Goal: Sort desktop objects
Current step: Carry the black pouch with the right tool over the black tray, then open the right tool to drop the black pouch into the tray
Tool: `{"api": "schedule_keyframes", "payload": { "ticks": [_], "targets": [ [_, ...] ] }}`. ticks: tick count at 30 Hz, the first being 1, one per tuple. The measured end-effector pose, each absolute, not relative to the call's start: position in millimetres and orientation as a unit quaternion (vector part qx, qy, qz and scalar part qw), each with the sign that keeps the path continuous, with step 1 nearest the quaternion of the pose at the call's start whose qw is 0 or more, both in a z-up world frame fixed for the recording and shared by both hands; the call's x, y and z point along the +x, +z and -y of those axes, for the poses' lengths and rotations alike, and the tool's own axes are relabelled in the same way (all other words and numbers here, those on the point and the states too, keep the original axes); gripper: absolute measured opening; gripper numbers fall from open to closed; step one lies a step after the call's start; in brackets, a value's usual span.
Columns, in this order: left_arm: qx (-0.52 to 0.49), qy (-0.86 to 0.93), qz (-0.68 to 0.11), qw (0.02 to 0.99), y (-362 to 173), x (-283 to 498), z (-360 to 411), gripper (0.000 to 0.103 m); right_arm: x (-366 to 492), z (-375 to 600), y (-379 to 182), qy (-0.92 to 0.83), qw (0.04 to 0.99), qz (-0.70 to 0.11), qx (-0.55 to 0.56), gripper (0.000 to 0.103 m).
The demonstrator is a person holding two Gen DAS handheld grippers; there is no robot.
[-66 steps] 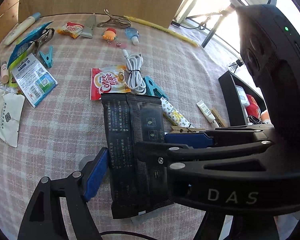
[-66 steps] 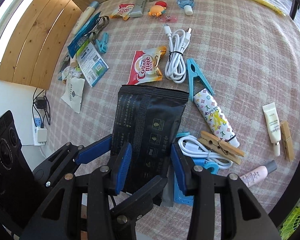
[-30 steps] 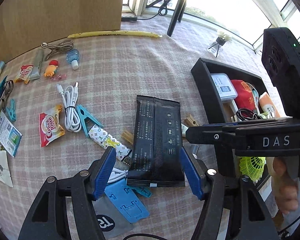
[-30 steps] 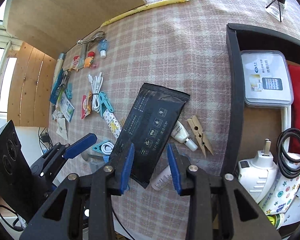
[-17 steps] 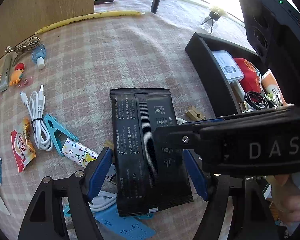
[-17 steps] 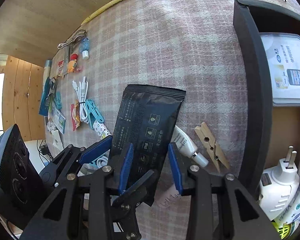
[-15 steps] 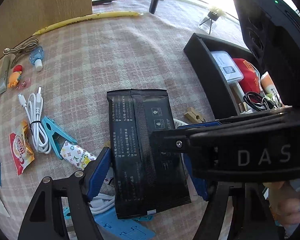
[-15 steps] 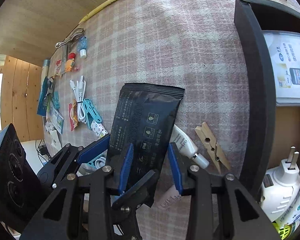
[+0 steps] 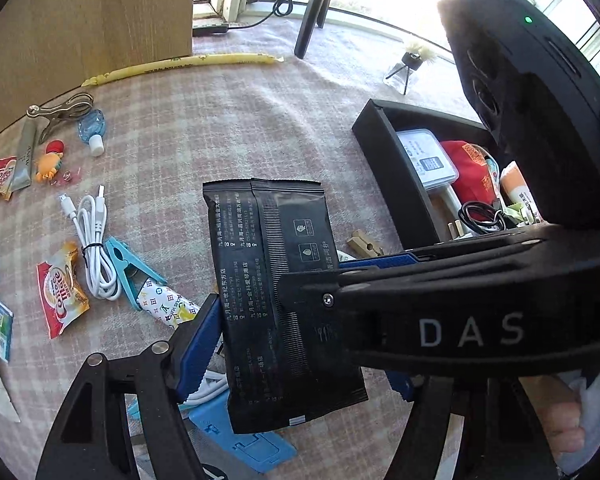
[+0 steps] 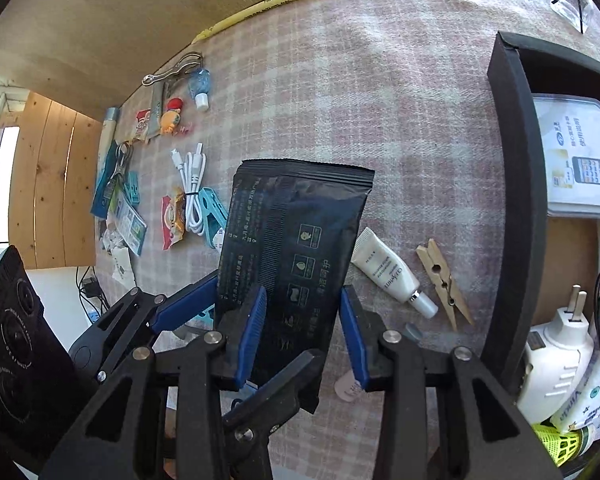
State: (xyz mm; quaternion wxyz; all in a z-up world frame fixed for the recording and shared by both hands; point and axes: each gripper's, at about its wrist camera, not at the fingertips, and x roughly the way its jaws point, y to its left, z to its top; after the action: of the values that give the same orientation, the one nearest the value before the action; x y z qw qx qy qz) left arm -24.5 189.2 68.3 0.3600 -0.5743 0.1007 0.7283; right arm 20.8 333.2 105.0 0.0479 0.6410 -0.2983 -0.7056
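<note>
On the left wrist view I look down at a soft pink-checked tablecloth [image 9: 240, 128] strewn with small items: a coiled white cable [image 9: 94, 240], a crinkly red creamer sachet [image 9: 60, 292] and a flat blue plastic stand [image 9: 244, 436]. The black packet [image 9: 268, 280], a matte foil rectangle with crimped ends and fine printed text, hangs above the cloth between the fingers of my left gripper [image 9: 300, 344]. The near blue ribbed pad presses its left edge and the jaws are closing a little. The far pad is almost wholly hidden behind the right gripper [image 9: 316, 276], whose bulky black body crosses the view and covers the packet's lower right corner. A rigid black tray [image 9: 396, 184] sits to the right, its contents partly cut off, and part of a hand [image 9: 560, 428] shows low at the edge. On the right wrist view the packet stands tilted between the right gripper's blue pads. Those jaws are opening, spread about the packet's width, and I cannot tell whether the pads touch it. Just beside it on the cloth lie a smooth white tube [image 10: 384, 268] and a wooden peg [image 10: 444, 284]. The packet's bottom end is lost behind the crossed fingers.
</note>
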Motion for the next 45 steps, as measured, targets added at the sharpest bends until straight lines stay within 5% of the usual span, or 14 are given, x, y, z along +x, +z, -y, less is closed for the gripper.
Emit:
{"api": "schedule_keyframes", "payload": {
  "ticks": [29, 45],
  "targets": [
    [-0.491, 0.727, -0.167, 0.449, 150.1, 102.6, -410.5, 0.070, 182.1, -538.2, 202.8, -0.769, -0.077, 0.284, 0.568, 0.041],
    [-0.477, 0.808, -0.109, 0.329, 164.2, 83.8, -318.5, 0.071, 147.4, -493.8, 202.5, -0.800, -0.026, 0.231, 0.554, 0.050]
  ]
}}
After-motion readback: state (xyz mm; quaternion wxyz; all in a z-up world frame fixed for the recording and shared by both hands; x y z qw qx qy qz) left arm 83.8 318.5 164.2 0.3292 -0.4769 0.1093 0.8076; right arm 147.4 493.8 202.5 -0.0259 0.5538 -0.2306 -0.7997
